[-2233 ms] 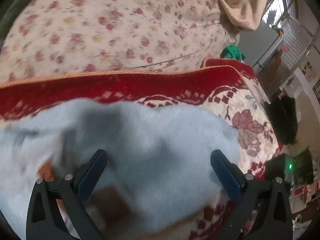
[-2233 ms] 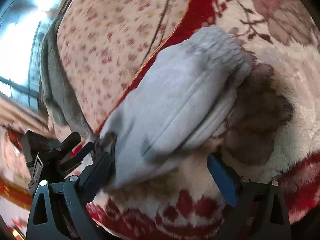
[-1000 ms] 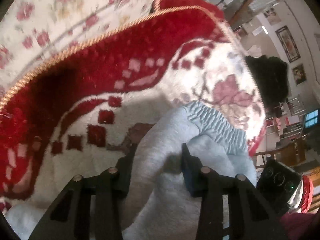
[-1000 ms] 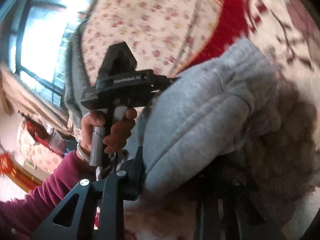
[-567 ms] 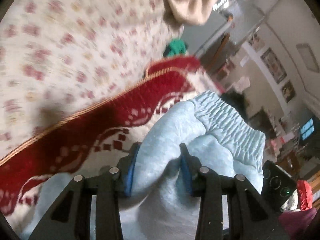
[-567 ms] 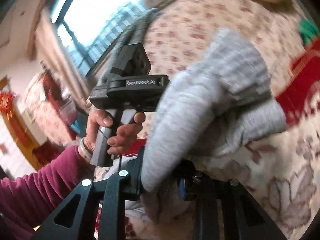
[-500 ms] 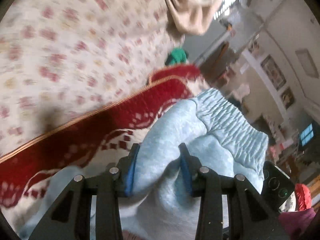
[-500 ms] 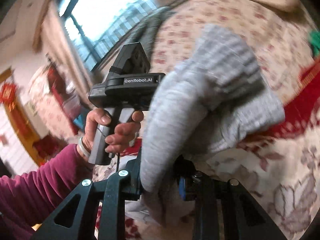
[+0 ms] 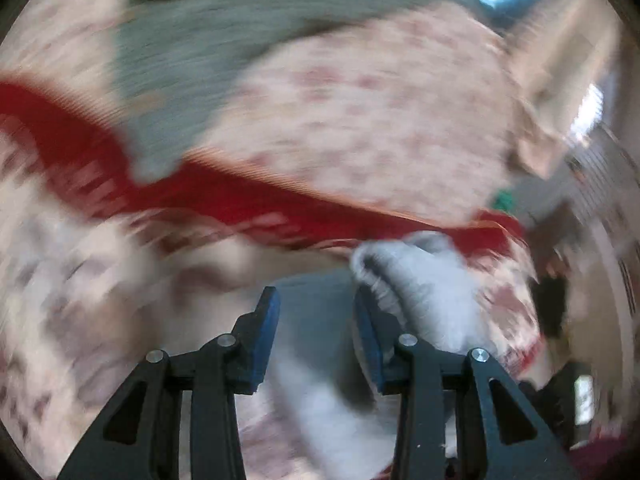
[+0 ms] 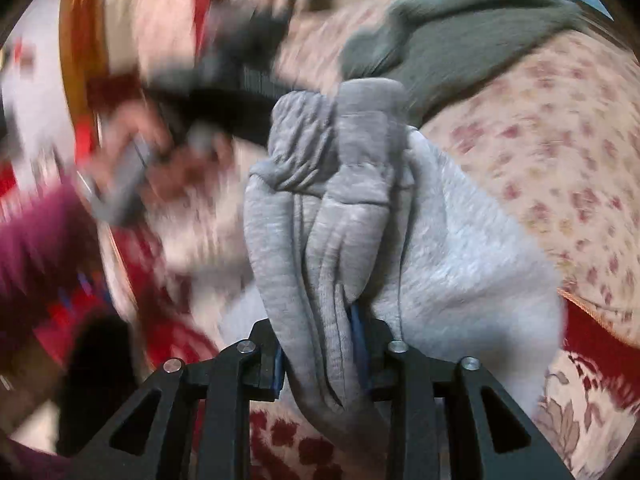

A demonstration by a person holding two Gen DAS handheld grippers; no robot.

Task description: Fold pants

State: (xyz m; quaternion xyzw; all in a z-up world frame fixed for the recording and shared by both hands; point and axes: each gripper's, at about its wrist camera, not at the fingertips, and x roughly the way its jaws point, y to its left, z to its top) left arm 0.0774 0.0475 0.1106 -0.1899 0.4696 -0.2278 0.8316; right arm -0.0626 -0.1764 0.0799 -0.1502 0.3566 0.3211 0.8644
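The grey sweatpants (image 10: 320,216) are bunched and lifted above the bed. My right gripper (image 10: 318,356) is shut on a thick fold of them near the ribbed waistband. In the blurred left wrist view my left gripper (image 9: 316,320) has let go and its jaws stand partly open with nothing between them. The pants (image 9: 416,280) lie just past and right of its right finger, on the red and cream blanket (image 9: 100,264). The left gripper body and the hand holding it (image 10: 168,148) show blurred at left in the right wrist view.
A floral bedsheet (image 9: 360,120) lies beyond the blanket's red border. A dark grey-green garment (image 9: 192,52) lies on the sheet at the back, also in the right wrist view (image 10: 460,28). A window glows at top right. Room furniture shows at the right edge.
My left gripper has released the pants and swung away fast, its jaws now apart. My right gripper still holds the fold and has turned so the pants hang over it.
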